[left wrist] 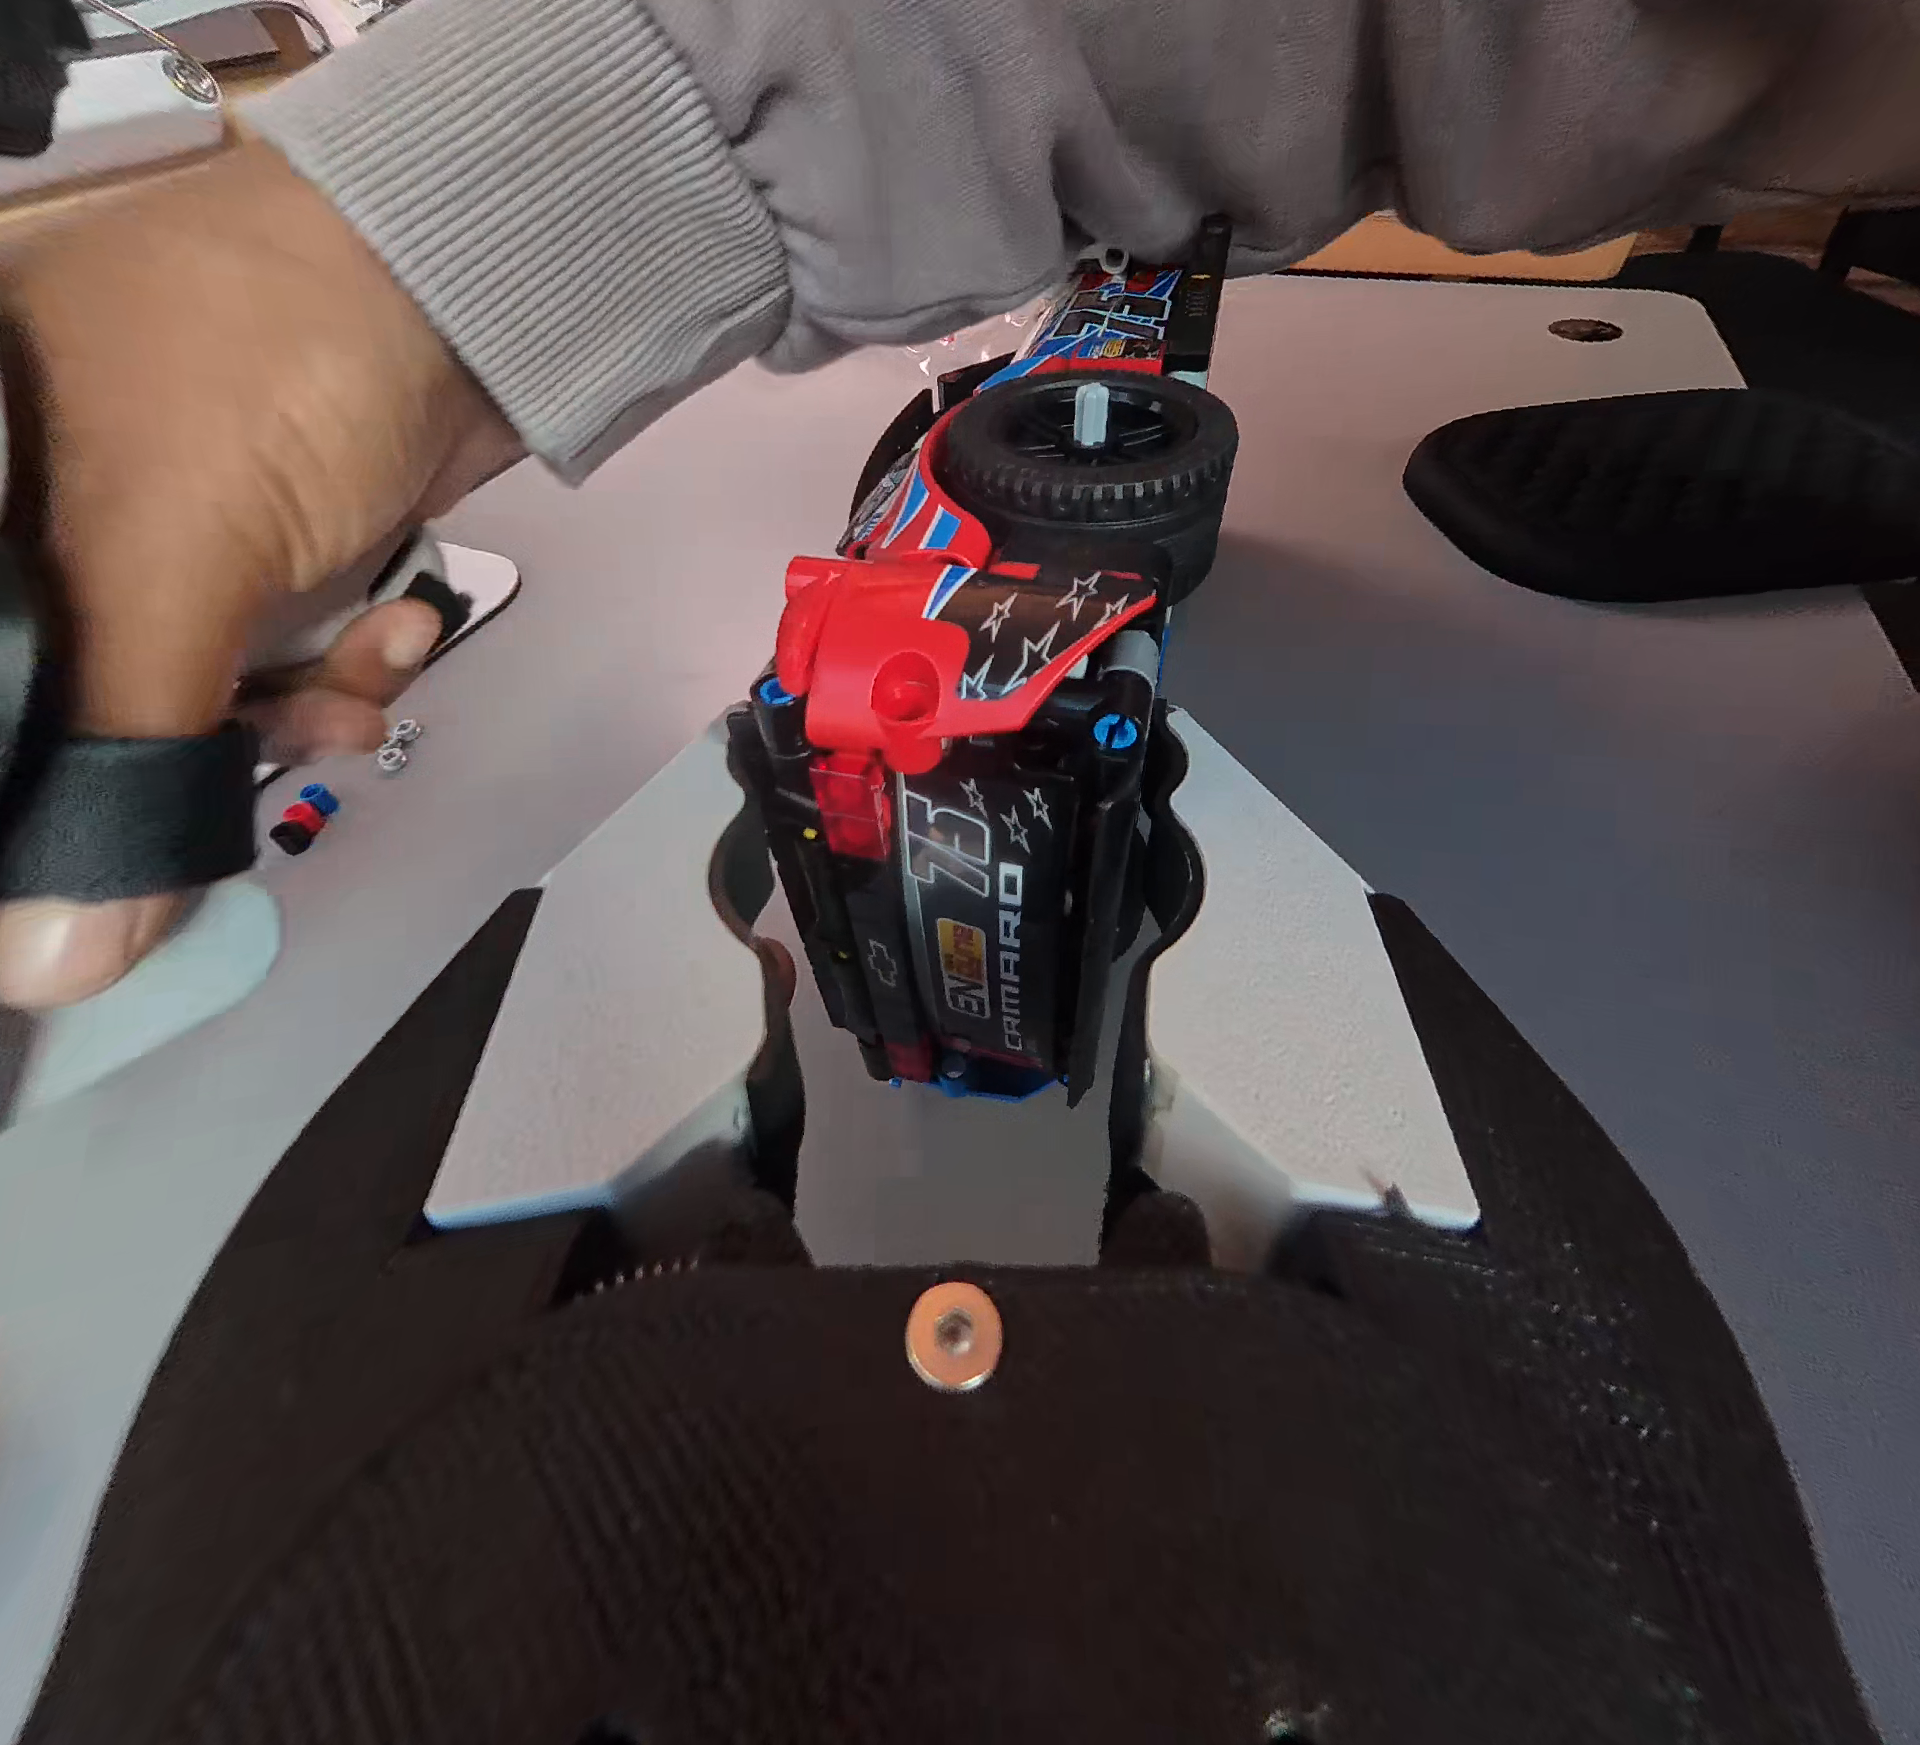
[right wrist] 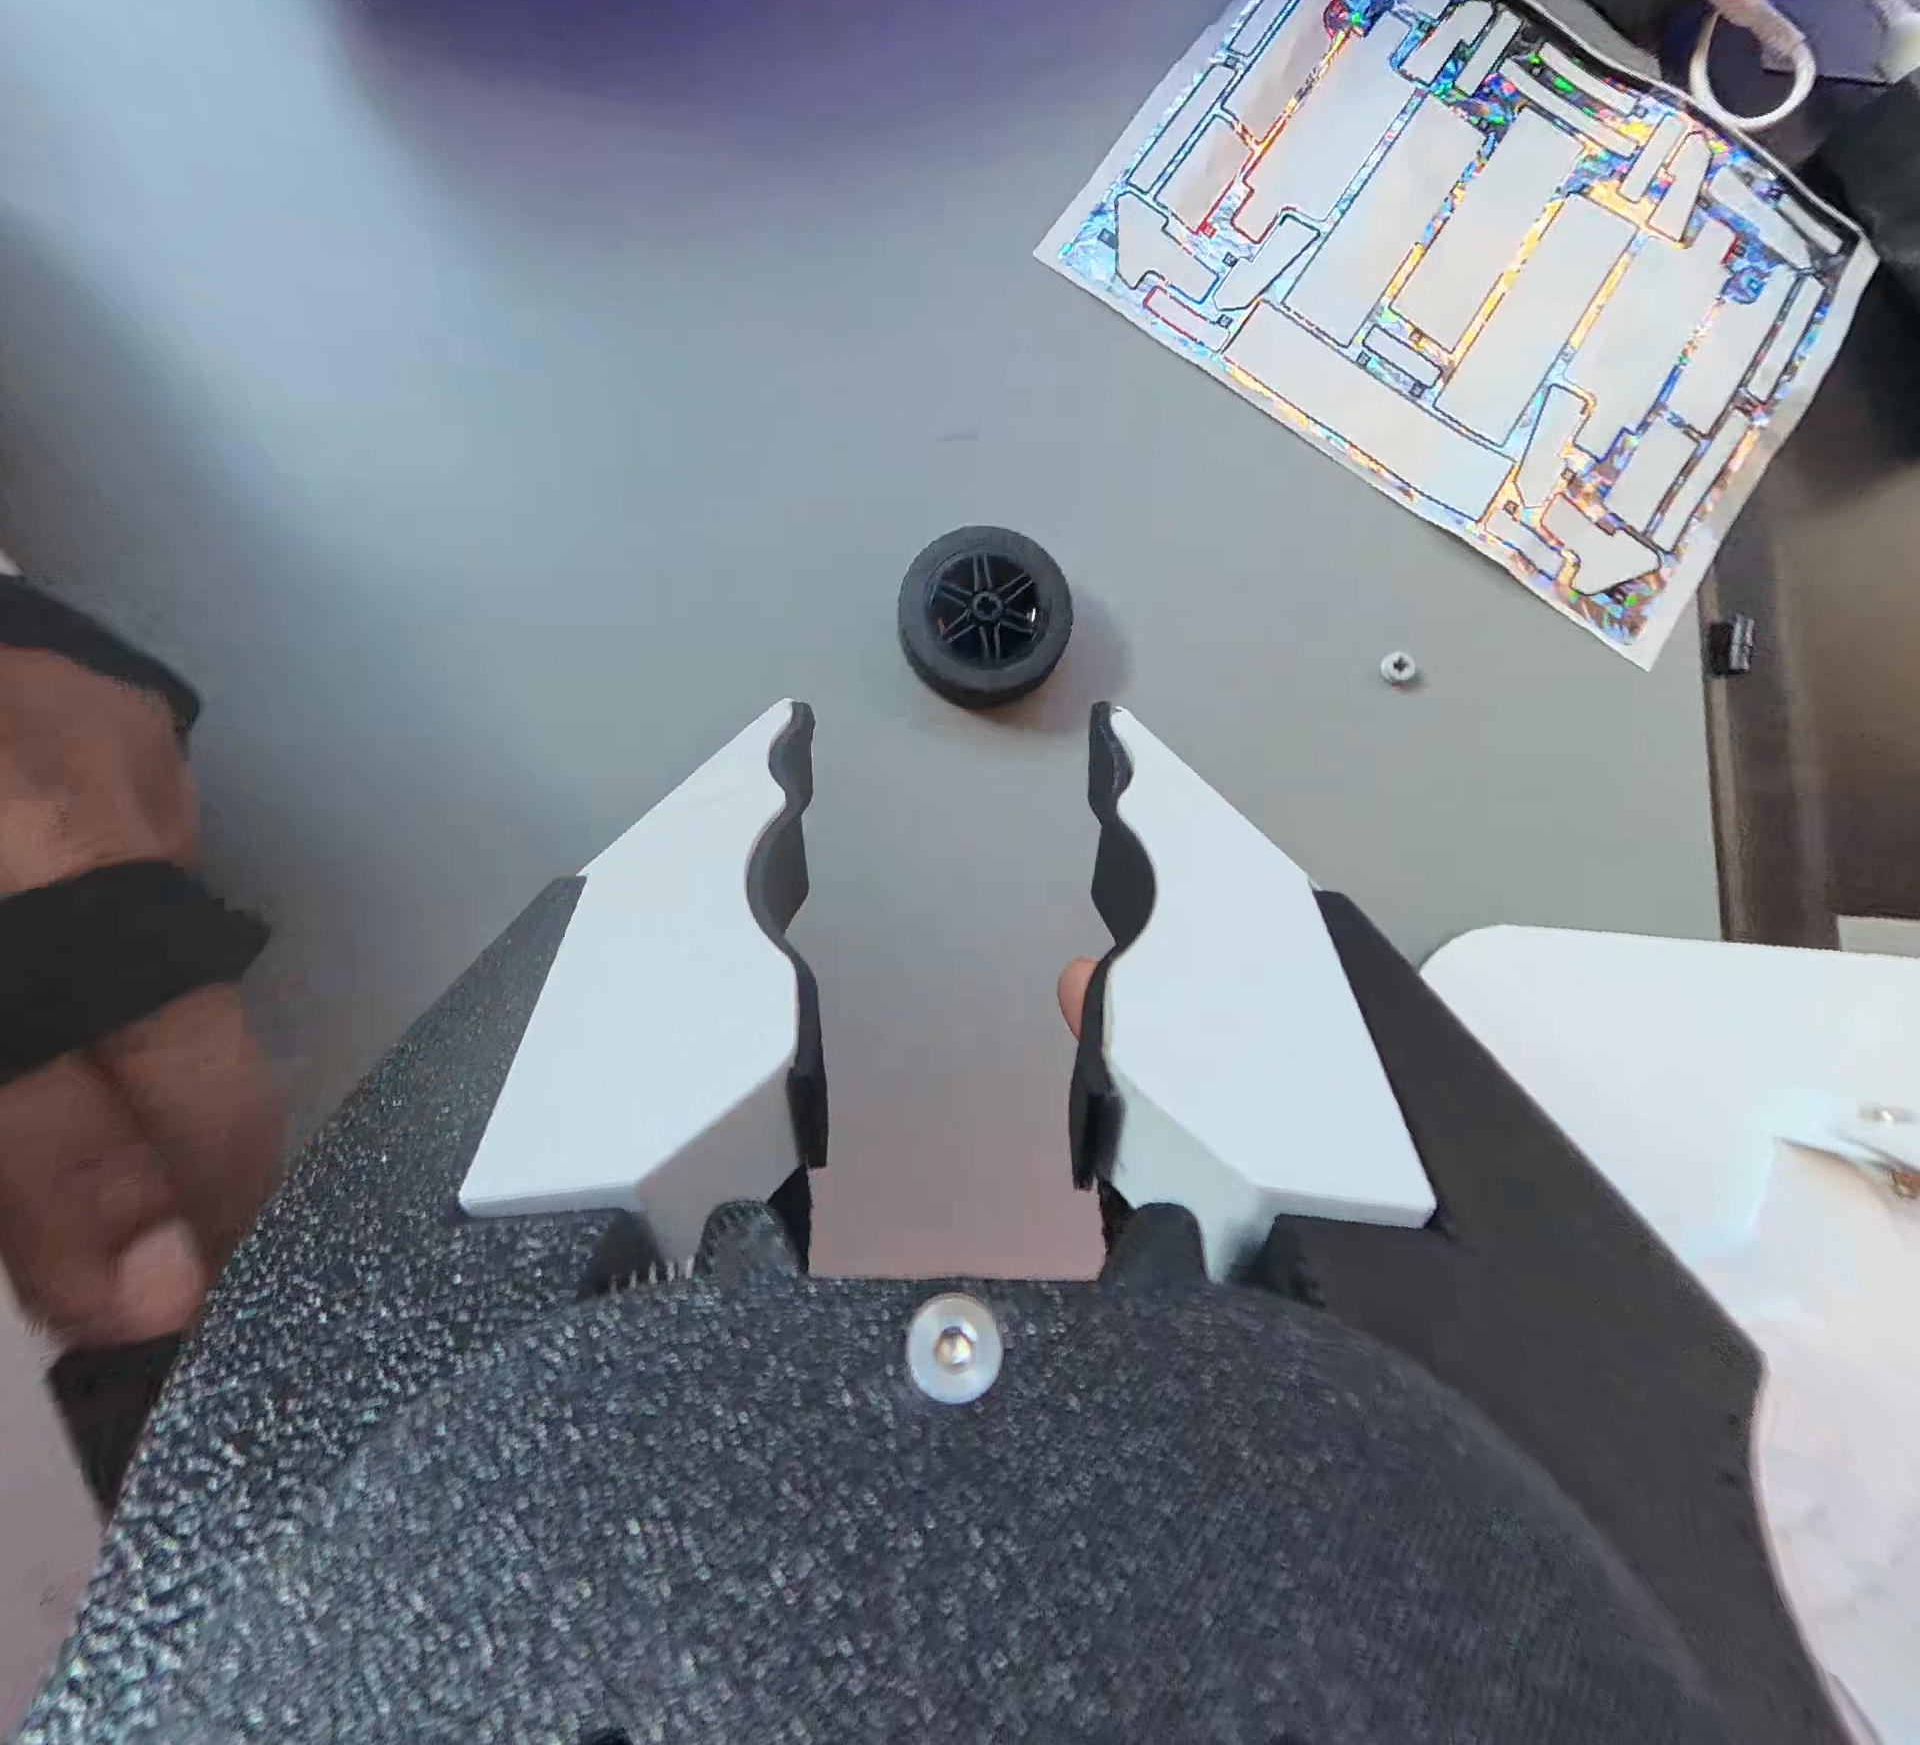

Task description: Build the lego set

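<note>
The left gripper (left wrist: 961, 874) clamped the lego car (left wrist: 966, 812) above the grey bench (left wrist: 1507, 864). The right gripper (right wrist: 951, 729) hung wide apart near a loose black wheel (right wrist: 984, 617), an emptied holographic sticker sheet (right wrist: 1455, 251) toward the bench's edge.

The car model (left wrist: 966, 760) is made of glossy plastic with printed stickers, its tyre (left wrist: 1101, 469) of matt ribbed rubber. The left gripper (left wrist: 961, 864) is formed of smooth white plastic fingers on a coarse, layered black shell; the right gripper (right wrist: 951, 864) has a grainy black shell. A shiny holographic sticker sheet (right wrist: 1455, 261) is seen near the far right edge of the smooth matt grey worktop (right wrist: 520, 396). A ribbed cloth sleeve (left wrist: 582, 168) is visible.
</note>
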Action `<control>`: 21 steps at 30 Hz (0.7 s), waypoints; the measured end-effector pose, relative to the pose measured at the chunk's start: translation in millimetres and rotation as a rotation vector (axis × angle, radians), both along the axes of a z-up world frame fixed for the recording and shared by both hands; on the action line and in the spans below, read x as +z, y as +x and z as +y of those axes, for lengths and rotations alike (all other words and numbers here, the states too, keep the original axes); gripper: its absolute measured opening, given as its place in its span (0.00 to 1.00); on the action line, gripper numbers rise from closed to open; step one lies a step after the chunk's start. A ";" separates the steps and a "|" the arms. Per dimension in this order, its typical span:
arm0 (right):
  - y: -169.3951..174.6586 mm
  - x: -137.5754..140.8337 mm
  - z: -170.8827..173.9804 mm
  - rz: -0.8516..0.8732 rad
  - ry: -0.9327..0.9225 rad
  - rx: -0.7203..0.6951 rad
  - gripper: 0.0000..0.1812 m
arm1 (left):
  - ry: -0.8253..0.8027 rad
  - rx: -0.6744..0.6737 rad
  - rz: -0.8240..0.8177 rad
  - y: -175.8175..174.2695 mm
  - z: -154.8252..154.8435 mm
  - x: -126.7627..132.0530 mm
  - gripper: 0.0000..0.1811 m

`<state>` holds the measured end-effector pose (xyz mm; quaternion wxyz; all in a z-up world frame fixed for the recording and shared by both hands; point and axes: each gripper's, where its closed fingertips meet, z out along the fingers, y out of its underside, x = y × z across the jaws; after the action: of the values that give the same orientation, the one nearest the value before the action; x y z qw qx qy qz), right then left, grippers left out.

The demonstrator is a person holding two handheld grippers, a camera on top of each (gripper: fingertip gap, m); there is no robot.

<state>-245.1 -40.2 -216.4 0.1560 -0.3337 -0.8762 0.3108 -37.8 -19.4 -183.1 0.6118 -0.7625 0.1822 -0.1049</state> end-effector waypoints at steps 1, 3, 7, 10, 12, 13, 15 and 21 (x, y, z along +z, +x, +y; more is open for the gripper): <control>-8.9 -6.0 -3.8 -0.013 -0.006 0.003 0.29 | -0.001 -0.001 -0.002 -0.3 -0.1 -0.2 0.38; -21.6 -22.1 -10.5 -0.050 0.005 0.016 0.30 | -0.003 -0.005 -0.013 -0.4 -0.1 -0.4 0.38; -27.7 -47.5 -21.3 -0.085 0.068 0.063 0.23 | -0.002 -0.012 -0.017 -0.4 -0.5 -0.5 0.38; -17.0 -14.9 -22.4 -0.017 0.034 0.112 0.23 | 0.001 -0.016 -0.006 0.5 -1.1 -0.4 0.38; 5.4 20.8 -18.3 0.037 -0.013 0.159 0.23 | 0.004 -0.018 -0.001 0.9 -1.2 -0.3 0.38; 21.8 39.2 -14.0 0.057 -0.033 0.179 0.23 | 0.004 -0.018 -0.002 0.7 -1.2 -0.3 0.38; 59.8 71.0 4.1 0.060 -0.062 0.165 0.23 | 0.002 -0.016 -0.003 0.3 -1.1 -0.3 0.38; 180.0 95.5 145.3 0.082 0.137 -0.145 0.23 | 0.016 -0.052 0.054 3.0 -4.7 -0.1 0.37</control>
<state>-65.1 105.1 -121.0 0.2362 -0.3716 -0.8619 0.2514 -34.8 -24.0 -183.3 0.6098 -0.7552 0.2193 -0.0988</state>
